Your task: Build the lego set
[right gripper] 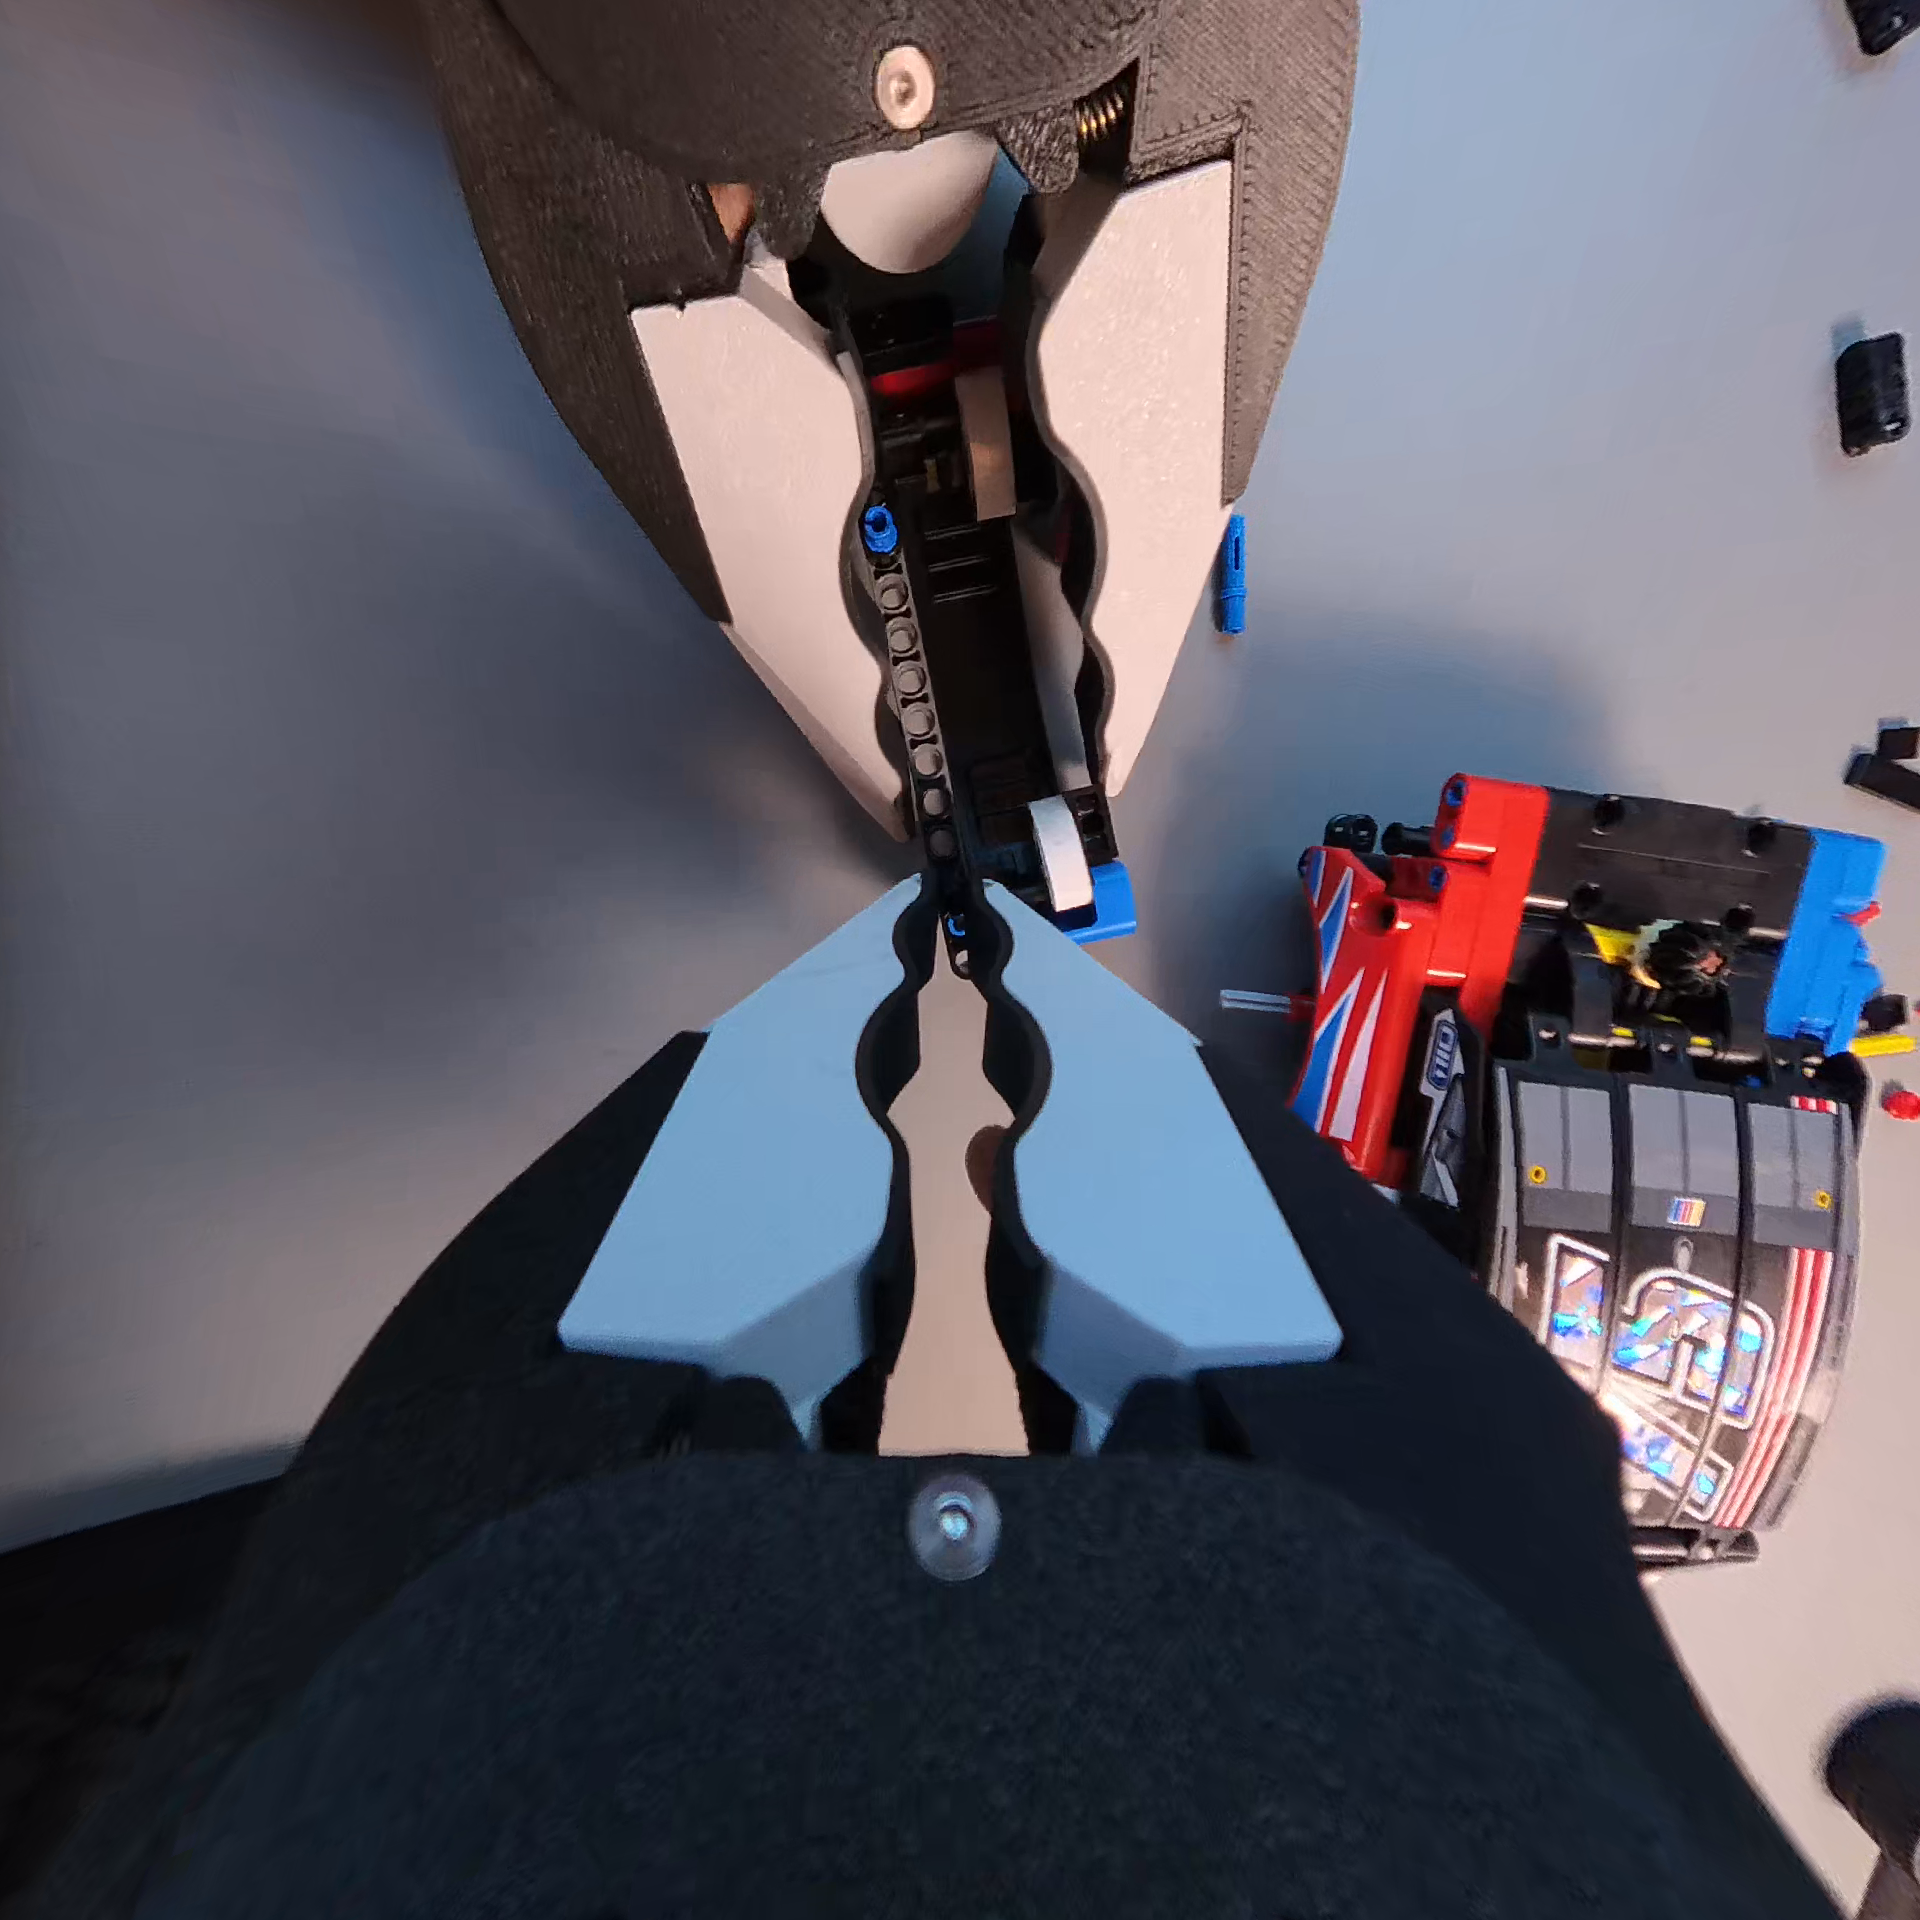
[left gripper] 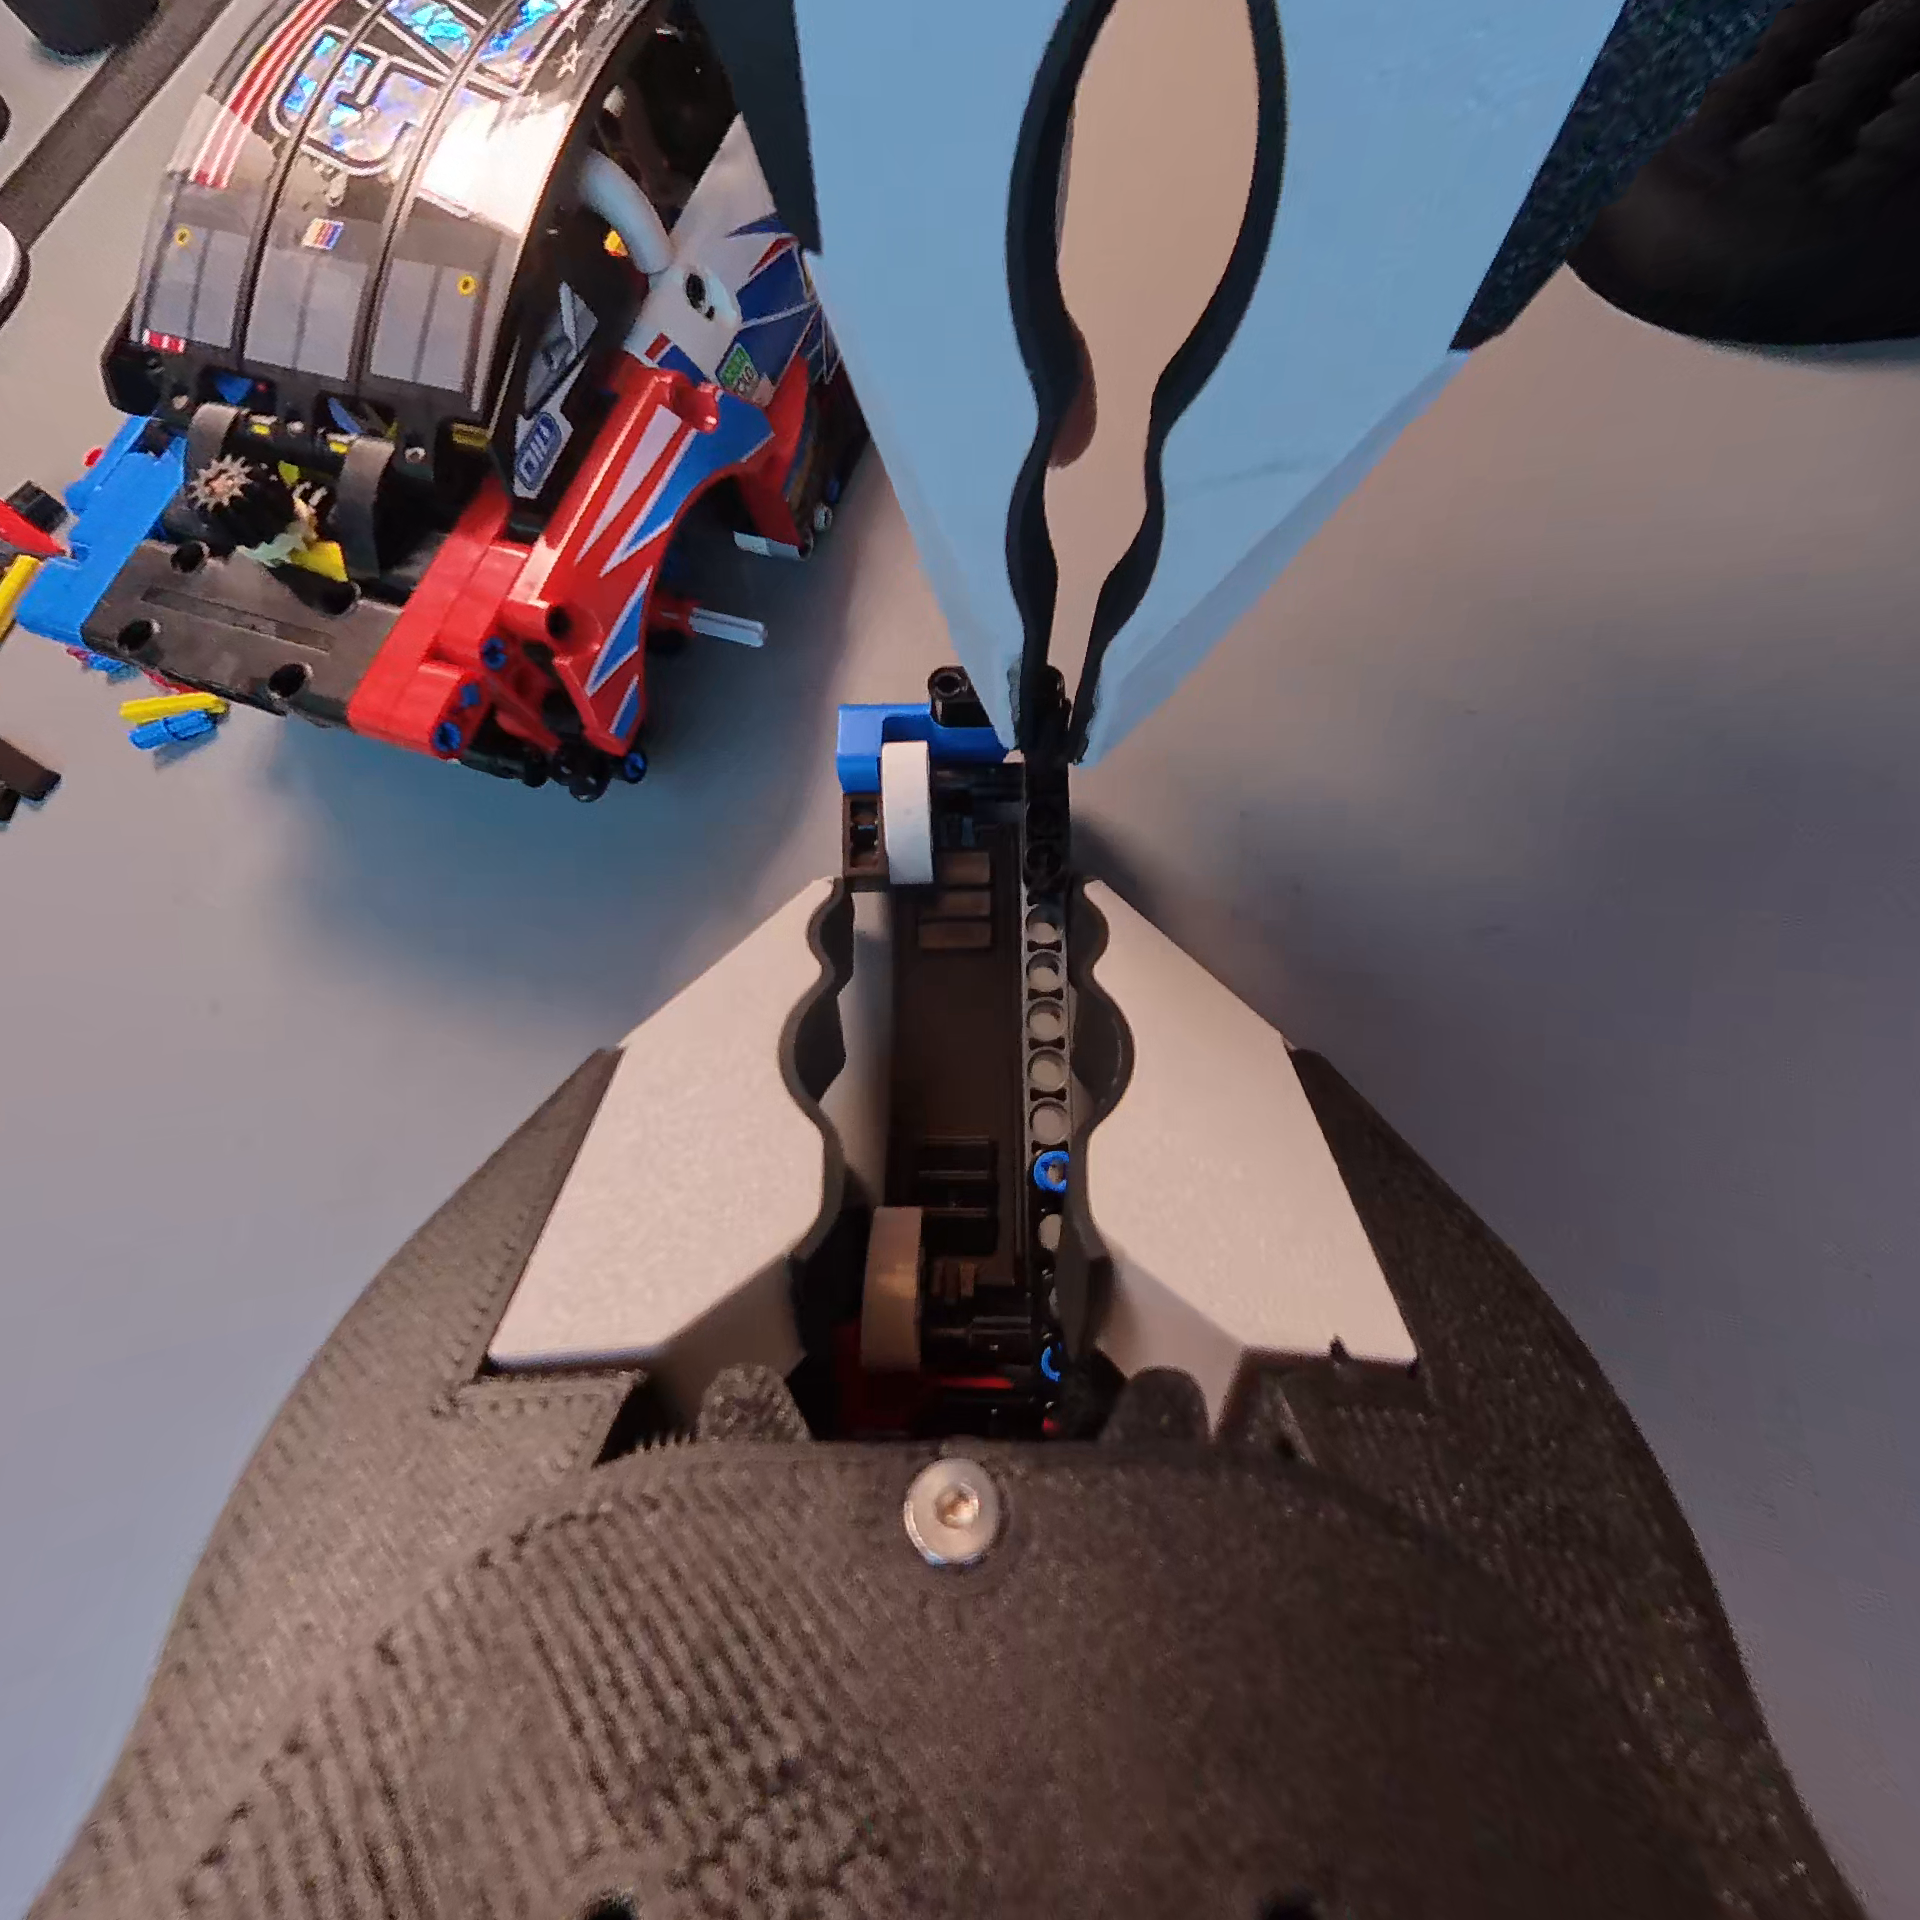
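Note:
My left gripper (left gripper: 961, 883) is shut on a long black lego sub-assembly (left gripper: 961, 1039) with a white wheel (left gripper: 907, 816) and a blue piece (left gripper: 883, 732) at its far end. A black holed beam (left gripper: 1047, 997) runs along its right side. My right gripper (right gripper: 956, 914) comes from the opposite side and is shut on the tip of that beam (right gripper: 912, 686). In the right wrist view the left gripper (right gripper: 997, 821) holds the sub-assembly (right gripper: 987, 634) from above. Both hold it above the grey table (left gripper: 1558, 935).
A large part-built lego car (left gripper: 416, 416) in black, red and blue stands at the left, also in the right wrist view (right gripper: 1621, 1091). Small loose pieces (left gripper: 166, 717) lie beside it. A blue pin (right gripper: 1233, 571) and black parts (right gripper: 1870, 395) lie on the table.

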Motion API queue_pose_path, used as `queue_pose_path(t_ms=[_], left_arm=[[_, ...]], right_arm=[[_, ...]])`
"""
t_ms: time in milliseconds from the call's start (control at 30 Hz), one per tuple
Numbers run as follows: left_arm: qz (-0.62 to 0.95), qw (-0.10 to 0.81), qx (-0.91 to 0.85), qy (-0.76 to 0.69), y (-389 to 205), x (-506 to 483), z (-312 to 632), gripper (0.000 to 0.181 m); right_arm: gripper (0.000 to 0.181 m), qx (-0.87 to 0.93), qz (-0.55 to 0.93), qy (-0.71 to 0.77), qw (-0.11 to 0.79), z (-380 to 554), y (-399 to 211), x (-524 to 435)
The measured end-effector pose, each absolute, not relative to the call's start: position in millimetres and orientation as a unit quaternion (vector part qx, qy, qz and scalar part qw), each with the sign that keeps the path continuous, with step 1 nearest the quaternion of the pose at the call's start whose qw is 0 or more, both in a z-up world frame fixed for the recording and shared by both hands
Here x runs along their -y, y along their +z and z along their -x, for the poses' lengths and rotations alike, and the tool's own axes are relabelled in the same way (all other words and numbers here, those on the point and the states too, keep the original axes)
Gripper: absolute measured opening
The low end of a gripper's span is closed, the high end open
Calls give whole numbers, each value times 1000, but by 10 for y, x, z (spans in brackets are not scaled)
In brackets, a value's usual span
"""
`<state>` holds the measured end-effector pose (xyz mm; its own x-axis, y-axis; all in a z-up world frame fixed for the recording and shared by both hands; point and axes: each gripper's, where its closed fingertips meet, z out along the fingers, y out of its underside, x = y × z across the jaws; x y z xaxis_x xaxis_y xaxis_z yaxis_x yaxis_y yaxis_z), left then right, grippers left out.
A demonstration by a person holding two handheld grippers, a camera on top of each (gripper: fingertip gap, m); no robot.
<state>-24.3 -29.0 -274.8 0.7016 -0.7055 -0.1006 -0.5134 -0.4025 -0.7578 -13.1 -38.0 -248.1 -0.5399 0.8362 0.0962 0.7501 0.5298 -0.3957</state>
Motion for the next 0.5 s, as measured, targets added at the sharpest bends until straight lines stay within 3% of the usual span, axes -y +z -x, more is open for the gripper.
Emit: queue_pose_path(t_ms=[333, 500], left_arm=[[823, 416, -370, -115, -2742, 287, 250, 39], [823, 415, -369, -117, -2742, 287, 248, 39]], right_arm=[[2, 851, 486, 152, 131, 121, -2515, 380], [2, 853, 473, 125, 181, 131, -2540, 381]])
